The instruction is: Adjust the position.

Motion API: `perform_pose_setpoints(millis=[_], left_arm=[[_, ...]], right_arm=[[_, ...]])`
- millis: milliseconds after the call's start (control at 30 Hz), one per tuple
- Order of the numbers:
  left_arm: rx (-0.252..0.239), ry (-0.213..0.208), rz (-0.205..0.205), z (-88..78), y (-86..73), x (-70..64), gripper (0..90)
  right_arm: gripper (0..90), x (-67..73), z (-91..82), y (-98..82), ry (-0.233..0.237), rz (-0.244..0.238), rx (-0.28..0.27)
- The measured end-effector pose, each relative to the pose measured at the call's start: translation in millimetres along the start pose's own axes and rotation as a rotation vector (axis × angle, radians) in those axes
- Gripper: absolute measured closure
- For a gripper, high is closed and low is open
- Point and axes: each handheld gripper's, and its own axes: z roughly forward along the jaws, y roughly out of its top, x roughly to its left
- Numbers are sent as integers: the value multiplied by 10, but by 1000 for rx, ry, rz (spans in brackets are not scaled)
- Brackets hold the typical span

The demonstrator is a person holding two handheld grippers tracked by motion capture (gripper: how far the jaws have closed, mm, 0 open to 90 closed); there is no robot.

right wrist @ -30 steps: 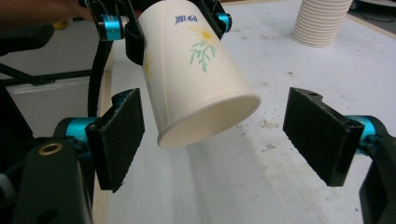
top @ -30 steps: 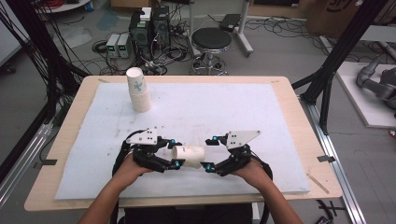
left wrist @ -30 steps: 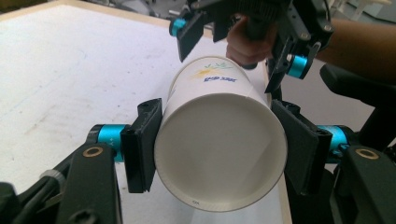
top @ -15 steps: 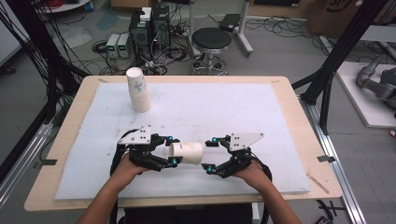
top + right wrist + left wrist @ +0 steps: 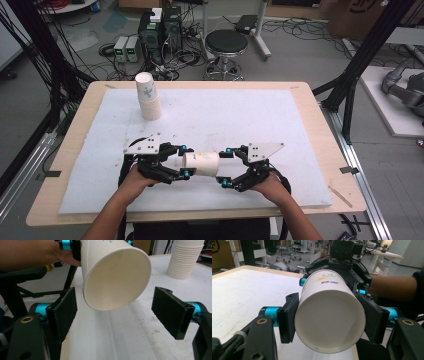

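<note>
Your left gripper [image 5: 184, 161] is clamped on the paper cup [image 5: 200, 163] — in the left gripper view both black pads press the cup's sides near its closed base, which faces that camera. The cup lies on its side in the air above the white mat [image 5: 225, 115], near the table's front edge, held between your two hands.

Your right gripper [image 5: 227, 166] has its jaws spread wide. In the right gripper view the cup's open mouth [image 5: 117, 277] points toward the camera, and the two pads stand clear of the rim on either side, not touching it. The cup's printed side faces up in the left gripper view [image 5: 329, 280].

Back on the far left of the mat stands the stack of paper cups [image 5: 148, 96], upside down and well apart from your hands; it also shows at the upper right of the right gripper view [image 5: 186, 258]. Beyond the wooden table [image 5: 310, 105] there's a round stool [image 5: 227, 42] on the floor.
</note>
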Motion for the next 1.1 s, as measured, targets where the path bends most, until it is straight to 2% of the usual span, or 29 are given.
perform_pose_setpoints(millis=[233,333,533,833,1100], left_arm=[[-6,-30,-5,64,-11,-20,371],[-25,-44,-17,85,-24,-22,370],[-32,-58,-25,117,-52,-17,370],[-25,-57,-26,113,-98,-10,371],[-13,-51,-37,107,-133,-21,371]], right_arm=[[236,4,29,-5,37,10,2],[237,0,25,-4,40,15,-10],[258,-6,13,-2,56,18,-24],[317,-10,-16,5,54,14,-50],[346,-9,-15,5,57,15,-46]])
